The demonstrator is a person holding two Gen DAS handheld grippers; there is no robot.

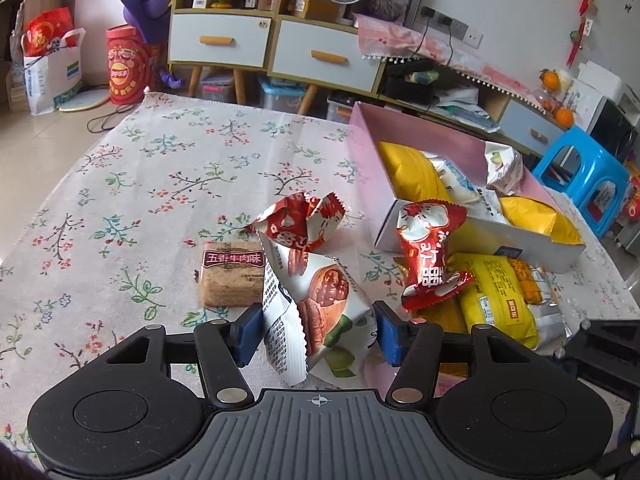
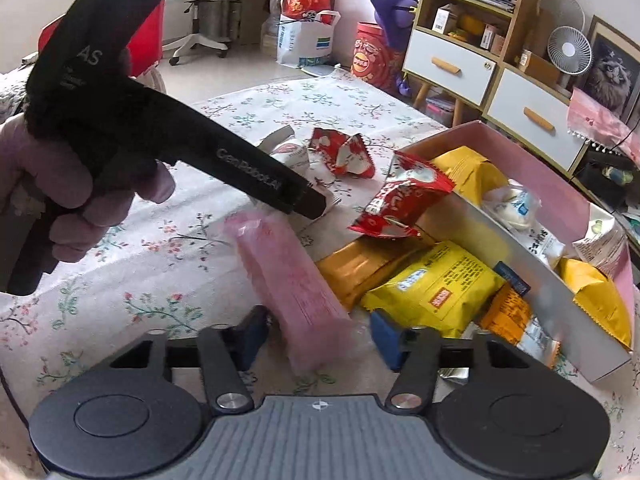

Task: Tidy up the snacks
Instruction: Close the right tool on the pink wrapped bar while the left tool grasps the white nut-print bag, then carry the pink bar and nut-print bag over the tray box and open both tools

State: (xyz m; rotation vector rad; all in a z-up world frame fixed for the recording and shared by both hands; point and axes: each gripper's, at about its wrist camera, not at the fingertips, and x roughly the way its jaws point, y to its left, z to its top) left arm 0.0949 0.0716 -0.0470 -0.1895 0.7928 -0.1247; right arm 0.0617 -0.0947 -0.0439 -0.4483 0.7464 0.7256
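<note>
The left gripper has its jaws closed against the two sides of a white crinkled nut packet printed with walnuts and pecans, which stands upright between the blue pads, its long axis running away from the camera. The right gripper has a pale pink translucent wrapped bar between its jaws; the bar is blurred, and its long axis points forward and slightly left. The pads look set somewhat wider than the bar, so I cannot tell whether they grip it or merely flank it.

The relation that matters is the way to the pink-lined open cardboard box. In the left wrist view the same box lies to the far right of the held nut packet, already containing yellow pouches and a white packet. In the right wrist view it lies just to the right of the jaws, so the right gripper is judged the nearer.

Loose on the floral-clothed surface are two red-and-white crumpled wrappers, a brown square biscuit pack and a yellow printed pouch beside the box's near wall. Each held snack probably needs a swing rightward over that wall, with the nut packet crossing the red wrapper leaning there.
</note>
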